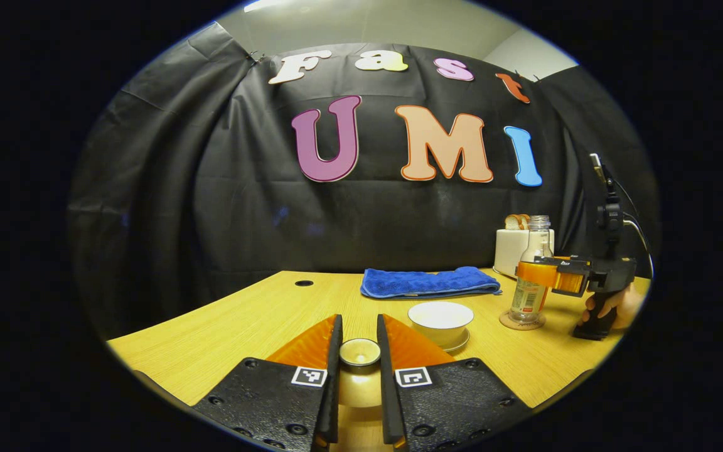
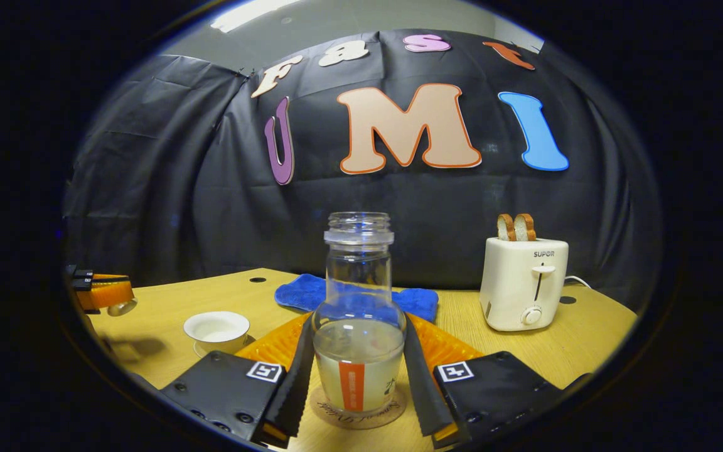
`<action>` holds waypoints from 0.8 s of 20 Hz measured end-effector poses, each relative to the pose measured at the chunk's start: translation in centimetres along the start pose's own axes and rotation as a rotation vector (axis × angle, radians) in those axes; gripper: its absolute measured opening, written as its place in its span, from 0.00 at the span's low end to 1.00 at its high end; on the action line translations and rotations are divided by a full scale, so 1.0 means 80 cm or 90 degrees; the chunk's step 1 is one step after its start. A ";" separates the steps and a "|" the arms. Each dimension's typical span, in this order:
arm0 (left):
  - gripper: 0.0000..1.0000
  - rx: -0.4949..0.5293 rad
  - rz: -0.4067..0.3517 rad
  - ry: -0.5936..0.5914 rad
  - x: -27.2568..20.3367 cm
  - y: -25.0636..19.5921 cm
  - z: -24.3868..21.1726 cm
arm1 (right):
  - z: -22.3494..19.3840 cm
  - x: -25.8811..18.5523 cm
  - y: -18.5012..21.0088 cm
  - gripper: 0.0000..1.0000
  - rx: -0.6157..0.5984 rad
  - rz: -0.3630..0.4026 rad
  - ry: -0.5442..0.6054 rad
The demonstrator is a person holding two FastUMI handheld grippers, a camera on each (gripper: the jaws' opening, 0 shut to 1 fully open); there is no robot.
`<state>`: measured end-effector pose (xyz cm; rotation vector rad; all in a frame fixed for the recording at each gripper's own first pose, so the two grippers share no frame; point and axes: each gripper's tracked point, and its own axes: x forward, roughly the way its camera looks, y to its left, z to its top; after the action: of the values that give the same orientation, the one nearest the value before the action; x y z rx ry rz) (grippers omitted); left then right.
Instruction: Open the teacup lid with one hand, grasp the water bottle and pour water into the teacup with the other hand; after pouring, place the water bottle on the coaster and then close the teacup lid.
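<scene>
Left fingers point(image 1: 359, 351) grip the lid point(image 1: 359, 352); right fingers point(image 2: 358, 370) clasp the bottle point(image 2: 358, 326) on its coaster point(image 2: 358, 414).

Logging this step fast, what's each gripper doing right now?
Left gripper: shut on the teacup lid, held off the teacup.
Right gripper: shut on the water bottle, which stands on the coaster.

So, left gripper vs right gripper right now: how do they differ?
The left gripper is shut on the teacup lid, held above the table; the right gripper is closed around the water bottle, which stands on the coaster. The left holds something small and opaque; the right, something tall and clear. Both have orange-and-black fingers.
</scene>
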<state>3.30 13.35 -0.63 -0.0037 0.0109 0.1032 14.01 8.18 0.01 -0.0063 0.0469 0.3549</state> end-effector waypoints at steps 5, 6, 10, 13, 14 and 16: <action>0.25 0.000 0.003 0.000 0.001 0.001 -0.001 | -0.007 0.001 -0.002 0.78 0.008 -0.003 0.000; 0.25 0.000 0.003 0.000 0.001 0.001 -0.001 | -0.005 -0.001 -0.002 0.84 0.006 -0.006 0.000; 0.25 0.000 0.005 0.000 0.001 0.001 -0.001 | -0.004 -0.001 -0.013 0.87 0.000 -0.034 0.000; 0.24 0.000 0.006 0.000 0.001 0.001 -0.001 | -0.004 -0.004 -0.011 0.93 0.001 -0.037 0.000; 0.25 0.000 0.007 0.000 0.000 0.002 -0.001 | -0.004 -0.004 -0.013 0.93 0.001 -0.043 -0.002; 0.24 0.000 0.008 0.000 0.000 0.002 0.000 | -0.004 -0.011 -0.011 0.93 0.001 -0.040 -0.001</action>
<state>3.28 13.51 -0.66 -0.0033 0.0112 0.1155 13.45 7.02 -0.28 -0.0060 0.0447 0.2928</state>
